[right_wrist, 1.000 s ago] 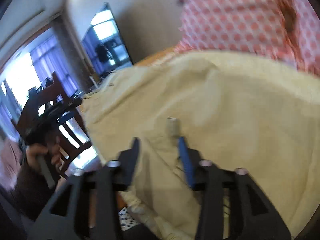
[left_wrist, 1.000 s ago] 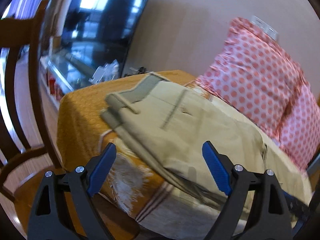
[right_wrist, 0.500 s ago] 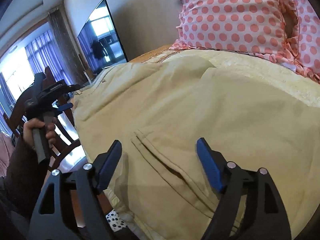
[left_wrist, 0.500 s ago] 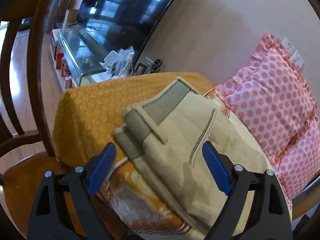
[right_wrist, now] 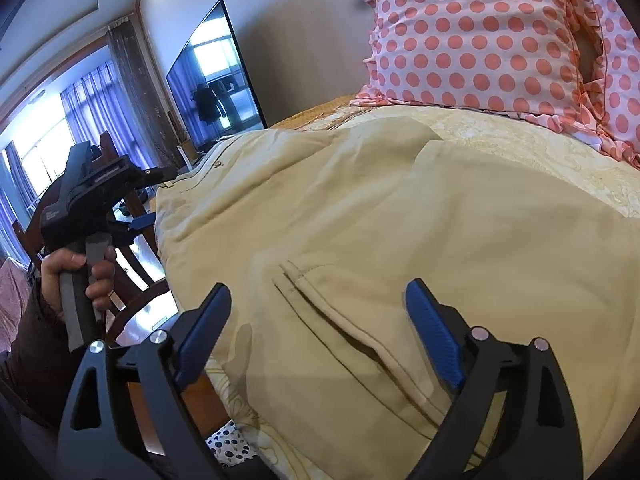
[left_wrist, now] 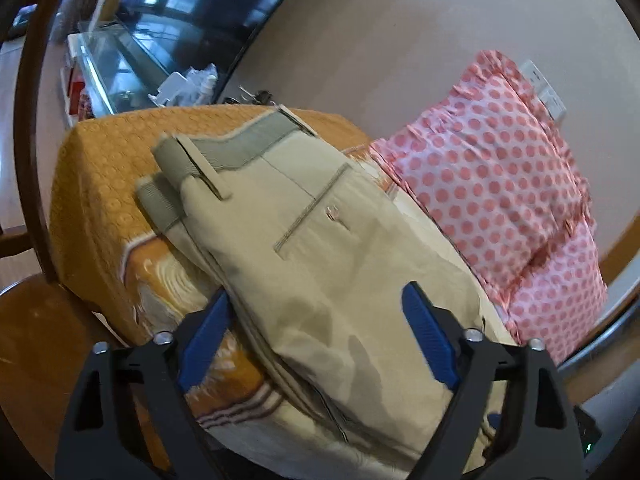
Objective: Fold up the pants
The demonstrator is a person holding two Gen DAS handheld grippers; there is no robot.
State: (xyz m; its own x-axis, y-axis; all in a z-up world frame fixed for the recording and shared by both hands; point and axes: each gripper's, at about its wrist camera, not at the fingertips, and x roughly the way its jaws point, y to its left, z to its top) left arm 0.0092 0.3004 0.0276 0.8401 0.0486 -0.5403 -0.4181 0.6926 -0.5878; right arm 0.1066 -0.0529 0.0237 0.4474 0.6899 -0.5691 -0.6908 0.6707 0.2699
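Observation:
The beige pants (left_wrist: 320, 248) lie folded on a table covered with an orange and cream cloth (left_wrist: 96, 184), their grey waistband toward the far left corner. My left gripper (left_wrist: 316, 336) is open and empty, low over the near edge of the pants. In the right wrist view the pants (right_wrist: 400, 240) spread across the table with a hem fold near the front. My right gripper (right_wrist: 320, 328) is open and empty just above that hem. The left gripper (right_wrist: 104, 196), held by a hand, shows at the left of that view.
Two pink polka-dot pillows (left_wrist: 500, 184) lean on the wall behind the pants, also in the right wrist view (right_wrist: 500, 40). A wooden chair (left_wrist: 28, 160) stands at the table's left side. A television (right_wrist: 216, 76) and glass cabinet (left_wrist: 120, 68) sit beyond.
My right gripper has opened, let go of the pants fabric and drawn back a little. My left gripper, open throughout, has moved closer over the pants.

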